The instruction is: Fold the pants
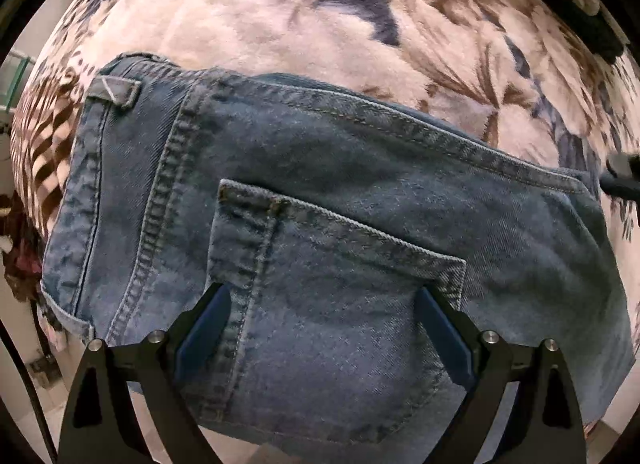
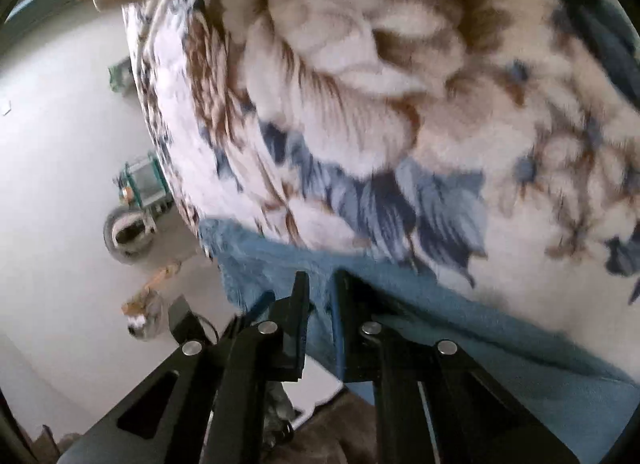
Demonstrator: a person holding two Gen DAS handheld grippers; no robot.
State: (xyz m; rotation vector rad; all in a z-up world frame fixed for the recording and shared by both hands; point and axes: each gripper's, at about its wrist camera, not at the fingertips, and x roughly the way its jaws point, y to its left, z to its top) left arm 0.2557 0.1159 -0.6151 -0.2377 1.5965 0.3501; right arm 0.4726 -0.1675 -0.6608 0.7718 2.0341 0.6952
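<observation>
Blue jeans (image 1: 320, 191) lie on a floral blanket (image 1: 280, 15). The left gripper (image 1: 322, 304) hovers spread wide over the back pocket (image 1: 340, 304). The right gripper (image 2: 320, 284) pinches the denim's edge.

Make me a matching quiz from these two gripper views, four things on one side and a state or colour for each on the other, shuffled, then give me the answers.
Column one:
1. left hand-held gripper
2. right hand-held gripper
3. jeans
4. blanket

Column two:
A. pale plush with brown and navy flowers
B. fingers nearly together, pinching blue denim
C. blue denim, back pocket facing up
D. fingers spread wide over the back pocket

Pairs: 1-D, 2-B, 3-C, 4-A
</observation>
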